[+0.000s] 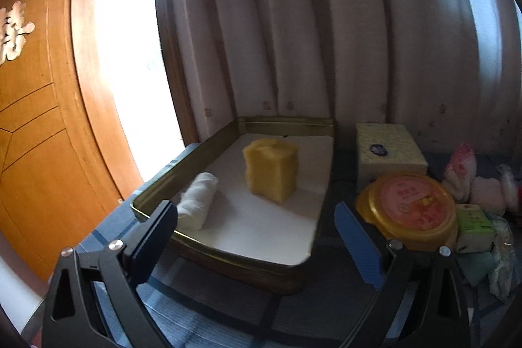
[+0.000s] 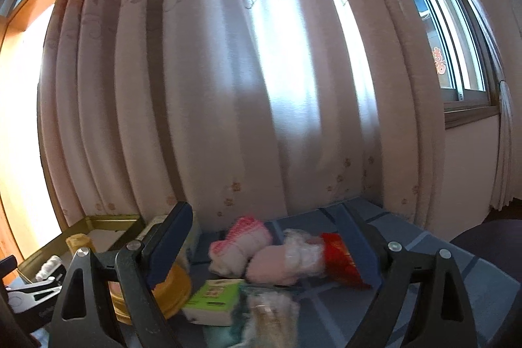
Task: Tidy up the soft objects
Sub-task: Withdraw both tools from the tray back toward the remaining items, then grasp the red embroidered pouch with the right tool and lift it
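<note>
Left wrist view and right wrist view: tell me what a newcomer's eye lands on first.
The yellow sponge block stands upright in the gold-rimmed tray, with a rolled white cloth lying by the tray's near left corner. Right of the tray sits a round orange-lidded tub. In the right wrist view, pink-and-white knitted pieces lie heaped before the flowered curtain.

A yellow sponge (image 1: 271,173) and a white rolled cloth (image 1: 197,201) lie in a gold-rimmed tin tray (image 1: 182,157) lined white. The round container (image 1: 411,211) is amber with a pink label. The surface (image 1: 228,312) wears blue checks; the curtain (image 2: 248,70) is cream with orange flowers.
</note>
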